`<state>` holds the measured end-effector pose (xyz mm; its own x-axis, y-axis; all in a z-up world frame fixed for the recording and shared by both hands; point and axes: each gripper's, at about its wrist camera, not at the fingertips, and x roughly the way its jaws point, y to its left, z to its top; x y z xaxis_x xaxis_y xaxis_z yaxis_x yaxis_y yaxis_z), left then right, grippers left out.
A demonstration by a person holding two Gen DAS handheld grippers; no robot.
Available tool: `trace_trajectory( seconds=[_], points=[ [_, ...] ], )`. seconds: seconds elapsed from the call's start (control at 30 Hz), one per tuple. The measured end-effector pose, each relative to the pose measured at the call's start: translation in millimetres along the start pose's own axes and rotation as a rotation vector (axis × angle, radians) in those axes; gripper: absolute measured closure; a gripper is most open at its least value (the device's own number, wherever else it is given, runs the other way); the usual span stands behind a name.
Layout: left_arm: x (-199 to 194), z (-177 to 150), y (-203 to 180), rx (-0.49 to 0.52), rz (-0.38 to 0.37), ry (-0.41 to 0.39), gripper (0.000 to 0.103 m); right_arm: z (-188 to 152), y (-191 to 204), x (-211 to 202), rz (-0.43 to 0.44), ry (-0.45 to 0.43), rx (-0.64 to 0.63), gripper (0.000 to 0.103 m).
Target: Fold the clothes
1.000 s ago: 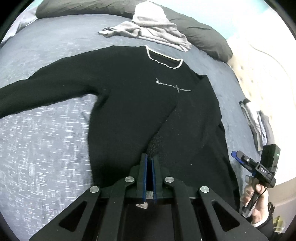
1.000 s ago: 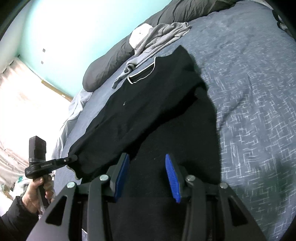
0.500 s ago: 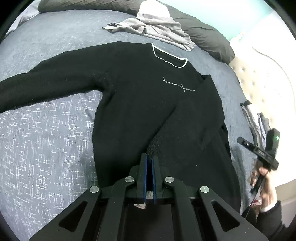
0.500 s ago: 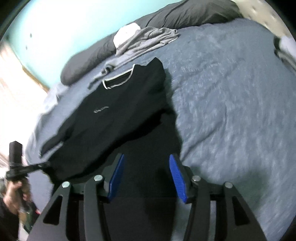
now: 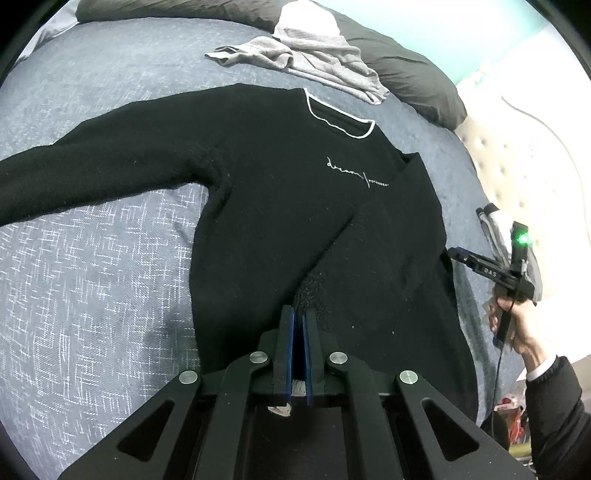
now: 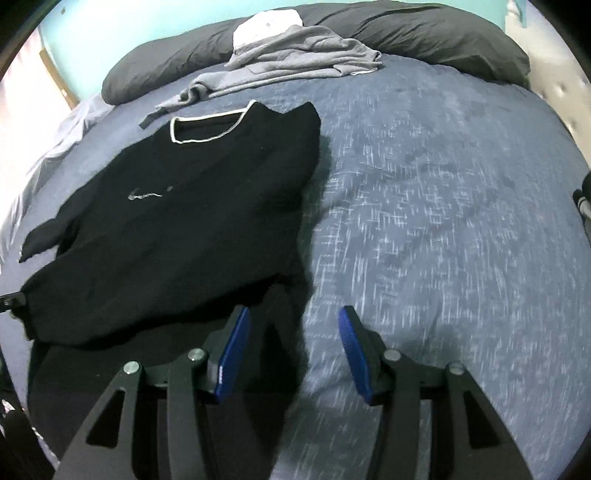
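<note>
- The black knit sweater with white-trimmed collar (image 5: 280,192) lies face up on the blue-grey flecked bedspread (image 5: 92,277), collar toward the dark pillows (image 5: 413,77); one sleeve is already folded across the chest, the other stretches out to the left.
- The left gripper (image 5: 298,321) has its blue pads pressed together at the hem; whether cloth is pinched I cannot tell.
- The right gripper (image 6: 293,345) is spread wide, holding nothing, over the sweater's right edge.
- The body's long axis runs straight away from both grippers; the outstretched sleeve lies nearer the left one, which I judge should take it.

I'm in a home bedroom: a bed (image 6: 443,184) with blue-grey cover, dark pillows (image 6: 406,29) against a teal wall (image 6: 110,33), tufted headboard (image 5: 517,158) beside it.
</note>
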<state>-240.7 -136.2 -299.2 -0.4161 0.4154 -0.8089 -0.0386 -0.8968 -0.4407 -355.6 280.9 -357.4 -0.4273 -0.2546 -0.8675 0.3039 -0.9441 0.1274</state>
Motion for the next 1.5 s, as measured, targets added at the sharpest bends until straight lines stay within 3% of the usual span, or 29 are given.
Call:
trace_trajectory(
  seconds=[0.17,0.5,0.77,1.0,1.3,1.5],
  points=[
    [1.5,1.1,3.3,-0.013,0.000,0.002,0.099,5.6,-0.5,16.6,-0.013,0.026,-0.016,0.052],
    [3.5,-0.6,-1.3,-0.007,0.000,0.018,0.099,15.9,-10.5,36.1,-0.064,-0.007,0.001,0.052],
    [7.5,-4.0,-9.4,0.017,0.010,0.046,0.099,18.0,-25.0,16.2,-0.114,-0.097,0.013,0.052],
    [25.5,-13.8,-1.8,-0.007,0.024,0.111,0.099,16.9,-30.6,20.5,-0.134,-0.061,0.029,0.052],
    [32.9,-15.8,-1.4,-0.002,0.030,0.134,0.099,12.8,-46.1,12.0,-0.020,-0.008,0.130,0.052],
    [32.6,-15.6,-0.7,-0.001,0.025,0.126,0.099,15.4,-56.0,-16.2,-0.001,-0.047,0.192,0.052]
  ],
)
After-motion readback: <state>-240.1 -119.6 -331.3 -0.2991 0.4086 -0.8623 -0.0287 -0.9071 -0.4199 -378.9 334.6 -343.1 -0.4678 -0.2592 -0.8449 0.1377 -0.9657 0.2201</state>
